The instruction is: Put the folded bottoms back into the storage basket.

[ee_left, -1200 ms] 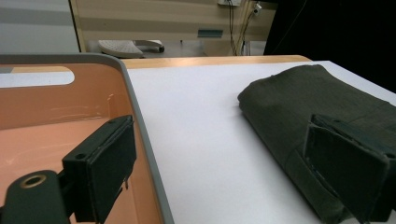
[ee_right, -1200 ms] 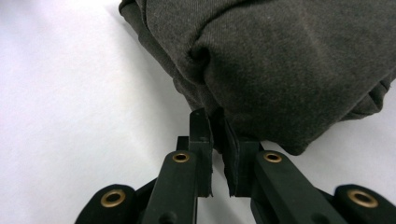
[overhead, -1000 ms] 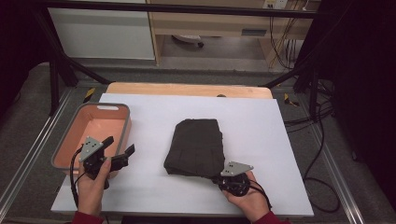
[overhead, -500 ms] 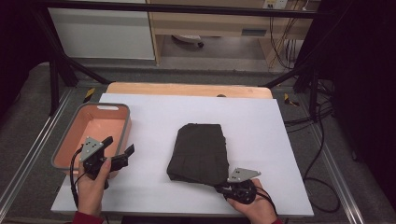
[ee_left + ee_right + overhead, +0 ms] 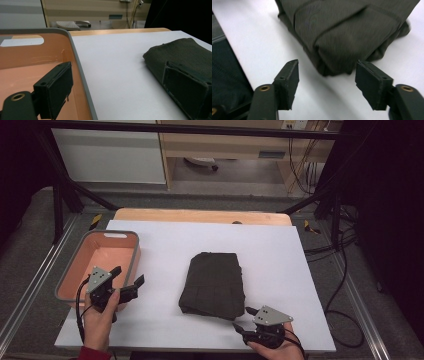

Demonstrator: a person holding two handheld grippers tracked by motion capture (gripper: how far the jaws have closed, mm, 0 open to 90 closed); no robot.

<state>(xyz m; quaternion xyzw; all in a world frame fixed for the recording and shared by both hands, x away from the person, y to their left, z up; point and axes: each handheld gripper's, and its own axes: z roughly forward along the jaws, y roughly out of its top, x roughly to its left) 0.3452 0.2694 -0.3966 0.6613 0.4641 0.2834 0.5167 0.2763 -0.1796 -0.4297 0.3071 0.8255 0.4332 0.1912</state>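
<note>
Folded garment [image 5: 214, 284], right claw [image 5: 244, 320] just opened (nothing gripped), low beside it

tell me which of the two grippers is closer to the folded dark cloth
The right gripper: its open jaws sit just off the folded dark cloth, at its near corner. The left gripper is farther off, beside the pink bin.
</note>
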